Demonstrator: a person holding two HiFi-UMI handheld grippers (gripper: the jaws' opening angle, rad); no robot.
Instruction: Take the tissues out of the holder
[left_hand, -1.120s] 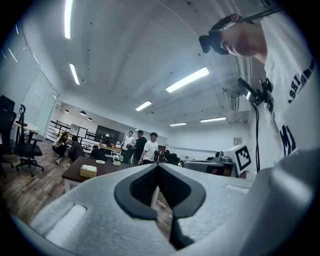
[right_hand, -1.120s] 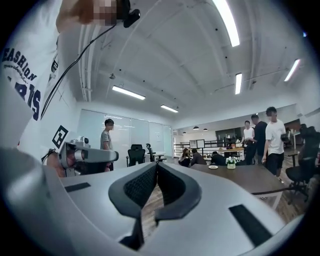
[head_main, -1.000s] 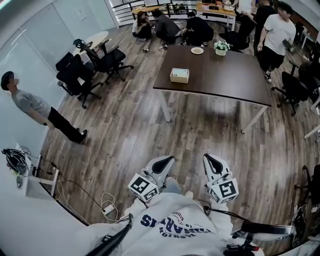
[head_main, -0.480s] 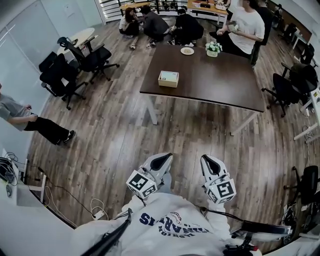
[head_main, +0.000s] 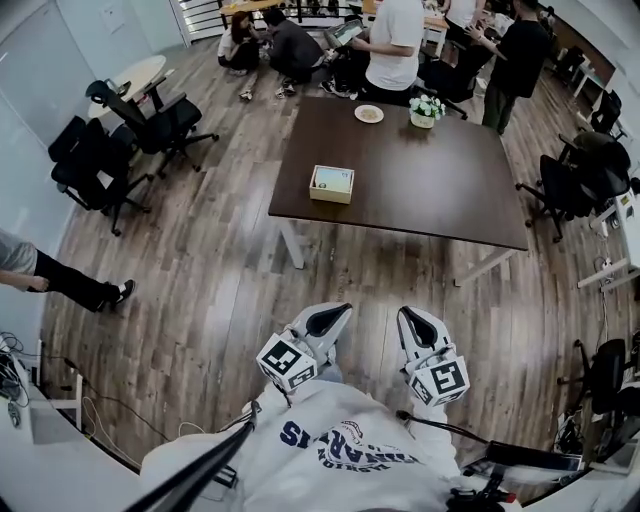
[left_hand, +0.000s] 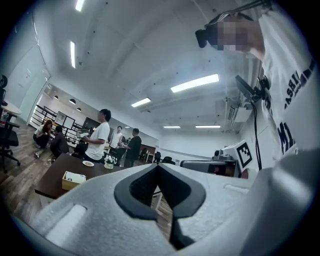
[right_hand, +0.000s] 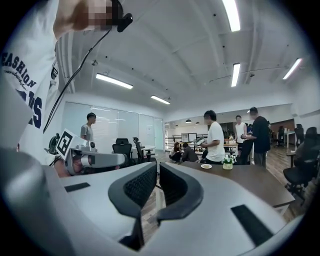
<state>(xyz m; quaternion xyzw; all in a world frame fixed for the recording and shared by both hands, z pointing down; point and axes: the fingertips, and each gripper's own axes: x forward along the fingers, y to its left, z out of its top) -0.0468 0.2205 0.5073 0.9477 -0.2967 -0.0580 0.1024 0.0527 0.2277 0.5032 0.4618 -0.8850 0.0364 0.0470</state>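
Across the wooden floor (head_main: 220, 260), well apart from the person, the tissue holder (head_main: 331, 184) sits near the left end of the dark table (head_main: 440, 190). Both claws are held up close to the chest. The left claw (head_main: 334, 316) has its jaws pressed together with nothing between them, and the right claw (head_main: 414, 320) is likewise closed and empty.

The step in hand looks like the approach. To do it well, walk up to the table's near edge so the holder lies squarely in front. Spread one claw before lowering it, then come down from above onto the top tissue. The other claw could steady the holder's wall, since a light box may lift with the tissue. A plate (head_main: 368, 114) and a flower pot (head_main: 425, 108) stand by the far edge, away from the holder.
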